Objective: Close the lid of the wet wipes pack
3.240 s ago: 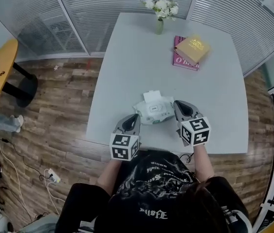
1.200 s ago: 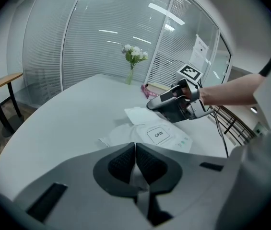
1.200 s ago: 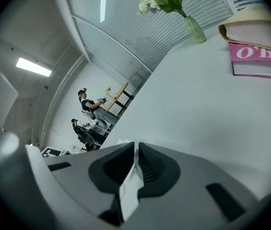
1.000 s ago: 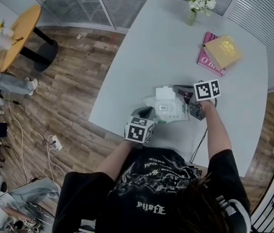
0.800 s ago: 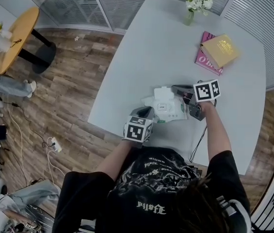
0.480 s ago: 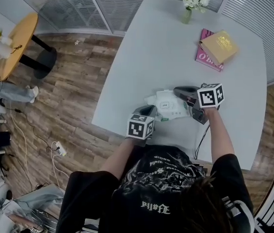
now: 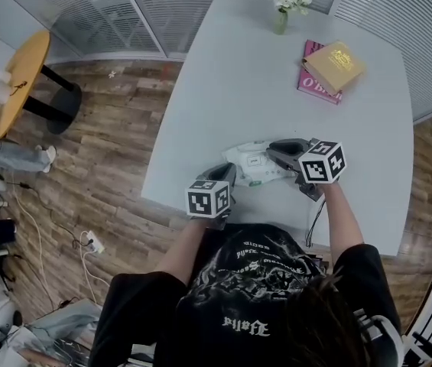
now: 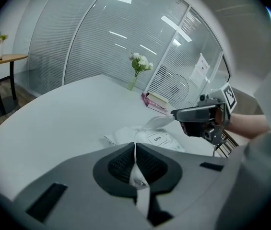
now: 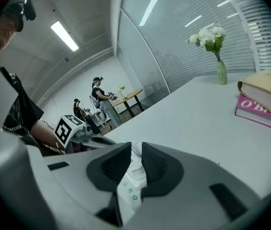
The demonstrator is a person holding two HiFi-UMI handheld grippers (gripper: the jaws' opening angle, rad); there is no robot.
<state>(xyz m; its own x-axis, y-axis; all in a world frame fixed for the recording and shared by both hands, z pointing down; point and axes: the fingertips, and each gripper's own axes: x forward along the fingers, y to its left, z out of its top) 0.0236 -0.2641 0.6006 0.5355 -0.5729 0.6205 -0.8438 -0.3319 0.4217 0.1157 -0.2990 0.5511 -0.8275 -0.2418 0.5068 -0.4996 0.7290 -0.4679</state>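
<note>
The white wet wipes pack (image 7: pixel 252 164) lies near the front edge of the pale table (image 7: pixel 238 75). Its lid is down, the "OPEN" label (image 8: pixel 157 138) facing up. My left gripper (image 7: pixel 225 173) is at the pack's near left end; in the left gripper view its jaws (image 8: pixel 135 150) are shut on a thin white edge of the wrap. My right gripper (image 7: pixel 273 151) reaches over the pack's right end. Its jaws (image 9: pixel 136 150) are opening, and the pack (image 9: pixel 131 181) shows in the gap below them, not pinched. A white flap (image 8: pixel 158 122) rises toward its tip.
Two stacked books (image 7: pixel 329 69) and a vase of white flowers (image 7: pixel 280 6) stand at the table's far side. A cable (image 7: pixel 313 216) hangs off the front edge to the right. A round yellow side table (image 7: pixel 13 79) stands on the wooden floor at left. People are far off in the right gripper view.
The lid that stood up behind the pack now lies flat on it. My right gripper has drawn back to the right and rolled. The left gripper has stayed at the pack's end.
</note>
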